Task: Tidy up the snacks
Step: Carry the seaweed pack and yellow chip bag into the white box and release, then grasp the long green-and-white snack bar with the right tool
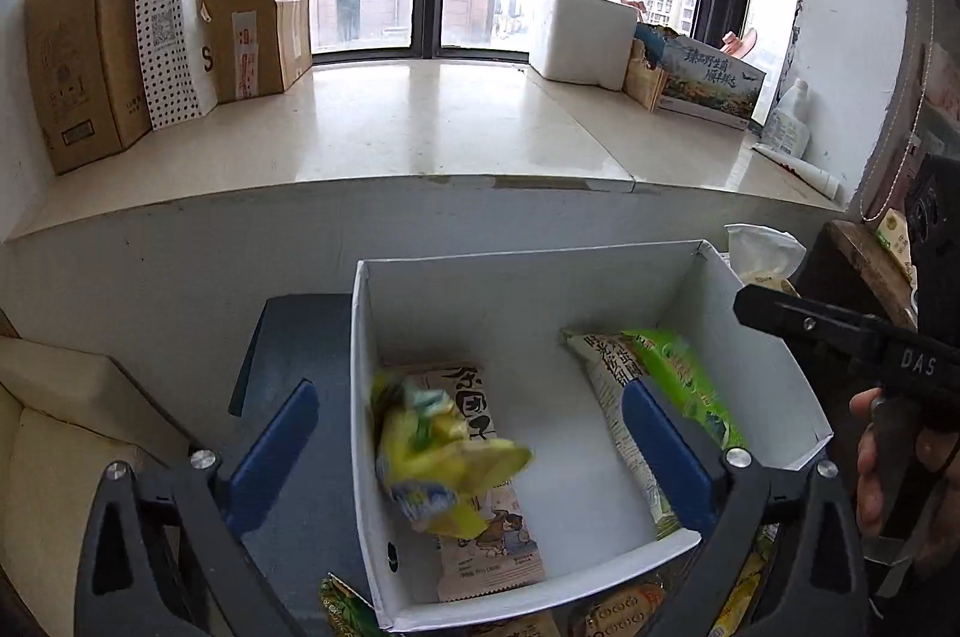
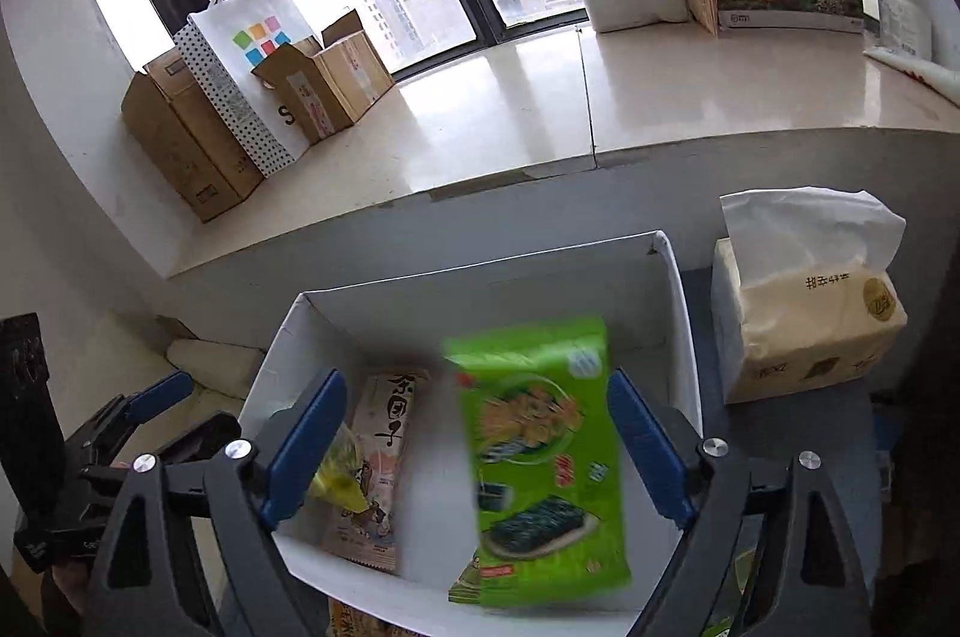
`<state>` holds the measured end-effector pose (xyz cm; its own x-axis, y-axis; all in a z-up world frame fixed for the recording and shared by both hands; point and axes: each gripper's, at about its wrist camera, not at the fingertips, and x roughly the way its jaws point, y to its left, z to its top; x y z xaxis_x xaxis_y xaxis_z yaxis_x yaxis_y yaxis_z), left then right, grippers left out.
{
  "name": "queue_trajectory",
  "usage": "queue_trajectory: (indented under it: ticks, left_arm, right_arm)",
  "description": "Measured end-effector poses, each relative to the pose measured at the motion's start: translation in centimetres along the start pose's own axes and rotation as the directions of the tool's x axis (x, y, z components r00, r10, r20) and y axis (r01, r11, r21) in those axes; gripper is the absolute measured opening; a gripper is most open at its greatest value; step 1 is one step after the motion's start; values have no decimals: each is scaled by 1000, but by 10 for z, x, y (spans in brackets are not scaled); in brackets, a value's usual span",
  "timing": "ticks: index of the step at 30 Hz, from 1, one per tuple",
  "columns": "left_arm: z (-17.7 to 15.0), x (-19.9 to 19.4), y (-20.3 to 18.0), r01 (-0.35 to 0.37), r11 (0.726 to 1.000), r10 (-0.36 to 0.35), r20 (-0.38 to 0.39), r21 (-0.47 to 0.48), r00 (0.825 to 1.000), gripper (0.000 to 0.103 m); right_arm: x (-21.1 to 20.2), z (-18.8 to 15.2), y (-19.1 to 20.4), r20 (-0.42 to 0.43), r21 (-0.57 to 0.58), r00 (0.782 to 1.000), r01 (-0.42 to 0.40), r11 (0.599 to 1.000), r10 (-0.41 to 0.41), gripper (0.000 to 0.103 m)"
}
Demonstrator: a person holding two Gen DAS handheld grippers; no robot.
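Both claws, left claw (image 1: 468, 433) and right claw (image 2: 477, 448), are spread wide, nothing gripped; the blurred green packet (image 2: 540, 463) could be tipped over the white box (image 1: 540, 289) rim.

Paper, foil, plastic and polished stone

The white box (image 1: 762, 397) at lower centre looks like smooth matt cardboard. In the right wrist view the green packet (image 2: 540, 457) has a glossy plastic-film skin; in the left wrist view the yellow packet (image 1: 438, 451) is shiny but blurred. The tan packet (image 2: 378, 469) under it looks like matt printed paper or film, I cannot tell which. The hand-held gripper (image 1: 468, 451) has matt black plastic arms, blue smooth pads (image 1: 276, 451) and bright metal screws (image 1: 737, 456). The sill (image 1: 420, 127) across mid-frame is glossy, reflective stone. Brown cartons (image 1: 78, 61) at upper left are rough matt cardboard. The tissue pack (image 2: 810, 331) at right has soft, slightly shiny wrap.
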<state>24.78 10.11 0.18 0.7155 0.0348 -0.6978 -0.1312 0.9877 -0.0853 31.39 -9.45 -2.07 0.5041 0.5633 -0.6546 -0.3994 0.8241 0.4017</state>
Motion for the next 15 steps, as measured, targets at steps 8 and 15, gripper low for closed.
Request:
queue_trajectory:
  ticks: [8,15]
  left_arm:
    - [-13,-14,10,47,997,-49,-31,-54,998,103]
    - [-37,-70,2,103,994,-103,14,-28,995,103]
  right_arm:
    - [-37,0,3,102,-49,995,26,998,-21,103]
    - [-84,-39,21,66,-181,998,2,983,10,103]
